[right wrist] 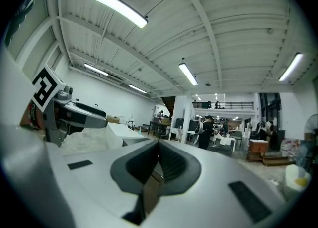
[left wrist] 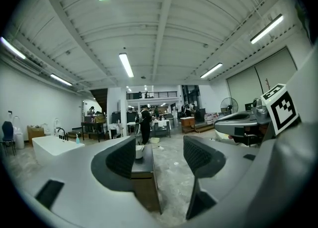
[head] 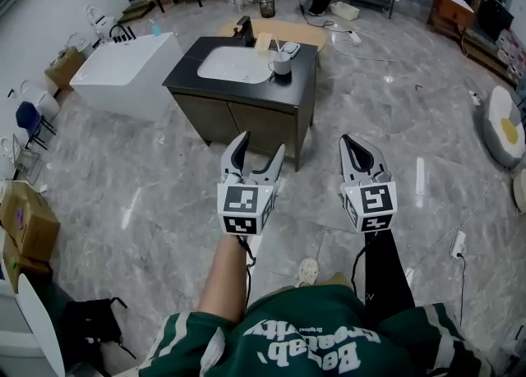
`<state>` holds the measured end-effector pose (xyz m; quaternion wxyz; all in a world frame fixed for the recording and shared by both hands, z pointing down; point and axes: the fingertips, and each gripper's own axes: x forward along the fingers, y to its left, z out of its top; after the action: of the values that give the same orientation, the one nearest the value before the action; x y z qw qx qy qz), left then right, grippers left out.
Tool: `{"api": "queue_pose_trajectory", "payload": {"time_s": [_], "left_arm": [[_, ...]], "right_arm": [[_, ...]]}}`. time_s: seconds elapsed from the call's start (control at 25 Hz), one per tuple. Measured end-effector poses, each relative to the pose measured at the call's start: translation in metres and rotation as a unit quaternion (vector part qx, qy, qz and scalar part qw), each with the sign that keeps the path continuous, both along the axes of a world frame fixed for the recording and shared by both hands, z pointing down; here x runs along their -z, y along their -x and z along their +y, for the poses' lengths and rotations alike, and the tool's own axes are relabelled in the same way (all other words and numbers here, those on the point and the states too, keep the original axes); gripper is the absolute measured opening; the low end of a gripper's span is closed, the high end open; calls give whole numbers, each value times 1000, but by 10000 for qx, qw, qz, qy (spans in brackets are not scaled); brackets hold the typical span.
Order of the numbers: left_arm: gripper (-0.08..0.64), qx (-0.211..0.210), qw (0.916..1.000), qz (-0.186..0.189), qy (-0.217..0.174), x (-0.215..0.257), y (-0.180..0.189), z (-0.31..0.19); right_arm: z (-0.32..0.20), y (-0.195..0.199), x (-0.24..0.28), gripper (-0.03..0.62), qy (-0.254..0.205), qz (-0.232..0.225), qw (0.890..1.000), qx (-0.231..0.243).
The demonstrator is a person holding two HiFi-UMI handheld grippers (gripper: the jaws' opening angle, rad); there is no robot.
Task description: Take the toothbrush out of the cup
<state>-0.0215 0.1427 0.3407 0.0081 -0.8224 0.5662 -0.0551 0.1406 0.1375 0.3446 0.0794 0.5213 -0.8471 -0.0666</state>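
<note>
A person faces a dark cabinet across the marble floor, a gripper in each hand, both pointing level. The cup stands on the black worktop, just right of the white basin, well apart from both grippers and straight ahead. The left gripper, its fingers spread wide with nothing between them, lines up more closely with the cup and looks the nearer. The right gripper holds its fingers pressed together, empty. The toothbrush is too small to make out; presumably it stands in the cup, long axis near upright, though its lean cannot be told.
</note>
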Motion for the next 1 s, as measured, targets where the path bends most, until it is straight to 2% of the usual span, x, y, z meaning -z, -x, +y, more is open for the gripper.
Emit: {"api": "queue_pose_trajectory", "payload": {"time_s": [0.28,0.56,1.0], "left_arm": [[293,152,9998,-57,66,-10,-25,-65],[295,263,9996,-54,78,-12,-38,-107],[298,182,9997,-68,127,-23,-34,-175]], "right_arm": [[-69,-23,-14,5,73,32,9998,202],[-112,-38,-18,5,90,-11,9995,293],[-177,-25,-36,5,166,12,9990,410]]}}
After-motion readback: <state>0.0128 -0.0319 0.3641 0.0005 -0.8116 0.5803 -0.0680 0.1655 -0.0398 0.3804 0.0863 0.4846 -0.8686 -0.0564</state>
